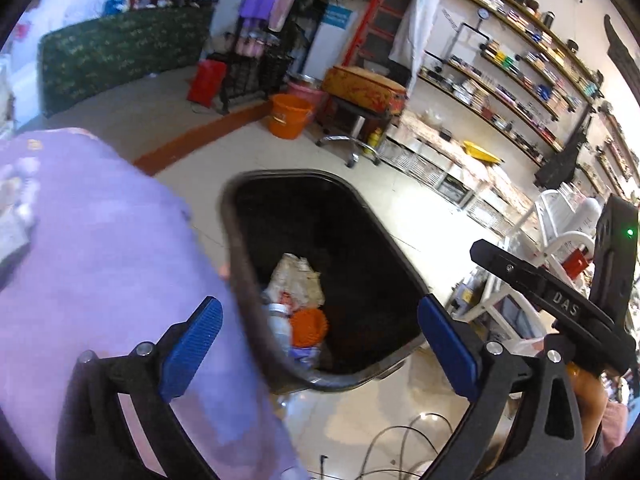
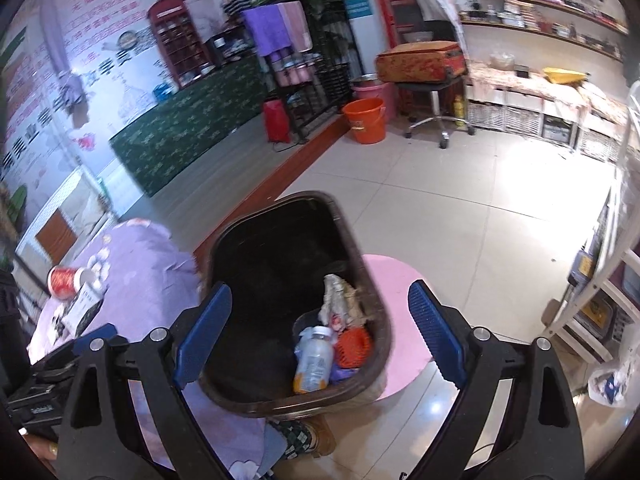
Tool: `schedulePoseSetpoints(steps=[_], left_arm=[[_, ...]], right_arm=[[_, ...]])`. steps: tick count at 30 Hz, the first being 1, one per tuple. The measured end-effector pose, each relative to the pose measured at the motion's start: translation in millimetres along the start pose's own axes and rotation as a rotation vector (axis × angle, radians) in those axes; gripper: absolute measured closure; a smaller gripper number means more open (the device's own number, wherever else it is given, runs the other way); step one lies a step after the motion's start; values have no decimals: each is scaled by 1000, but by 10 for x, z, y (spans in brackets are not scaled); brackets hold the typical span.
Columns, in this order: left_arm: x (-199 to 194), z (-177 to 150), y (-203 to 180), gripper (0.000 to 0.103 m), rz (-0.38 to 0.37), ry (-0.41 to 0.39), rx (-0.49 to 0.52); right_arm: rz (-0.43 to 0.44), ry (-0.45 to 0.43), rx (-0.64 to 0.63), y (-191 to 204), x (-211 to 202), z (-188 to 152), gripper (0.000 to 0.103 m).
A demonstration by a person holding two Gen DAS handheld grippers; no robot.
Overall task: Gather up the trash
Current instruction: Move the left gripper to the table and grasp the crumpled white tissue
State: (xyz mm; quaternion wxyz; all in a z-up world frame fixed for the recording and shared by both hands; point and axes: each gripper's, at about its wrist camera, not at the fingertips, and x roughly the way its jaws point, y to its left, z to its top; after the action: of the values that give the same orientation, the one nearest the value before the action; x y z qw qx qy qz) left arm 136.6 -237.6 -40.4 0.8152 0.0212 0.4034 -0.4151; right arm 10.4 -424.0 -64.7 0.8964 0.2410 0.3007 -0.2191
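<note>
Hovering over the dark bin (image 2: 224,264), both the left gripper (image 1: 320,340) and right gripper (image 2: 320,332) are gaping wide, gripping nothing, a bottle (image 2: 314,360) lying inside.

The bin (image 2: 224,264) is dark brown and black inside. In it an orange lid (image 2: 352,342) and a clear bottle (image 2: 314,360) with a yellow bottom are seen. The cloth (image 2: 140,272) is purple. The pads (image 2: 434,334) are blue. The bucket (image 2: 365,120) is orange. The mat (image 2: 400,296) is pink.
</note>
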Motion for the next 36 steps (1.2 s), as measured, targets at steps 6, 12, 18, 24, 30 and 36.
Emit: schedulePoseSetpoints(steps=[6, 12, 18, 24, 30, 36], left_arm=[[-339, -157, 308, 6, 139, -42, -54], [-698, -346, 685, 6, 252, -78, -148], [-956, -485, 1011, 6, 359, -76, -219], [-1279, -684, 1416, 6, 462, -95, -312], [-1507, -838, 1781, 6, 522, -92, -404], [-1636, -986, 2118, 6, 567, -70, -469]], right_arm=[[93, 73, -108, 442, 198, -131, 10], [196, 127, -204, 942, 345, -306, 10], [294, 169, -296, 1475, 412, -412, 10], [364, 203, -386, 1917, 439, -508, 10], [414, 225, -451, 2243, 417, -596, 10], [453, 242, -492, 2504, 414, -667, 10]])
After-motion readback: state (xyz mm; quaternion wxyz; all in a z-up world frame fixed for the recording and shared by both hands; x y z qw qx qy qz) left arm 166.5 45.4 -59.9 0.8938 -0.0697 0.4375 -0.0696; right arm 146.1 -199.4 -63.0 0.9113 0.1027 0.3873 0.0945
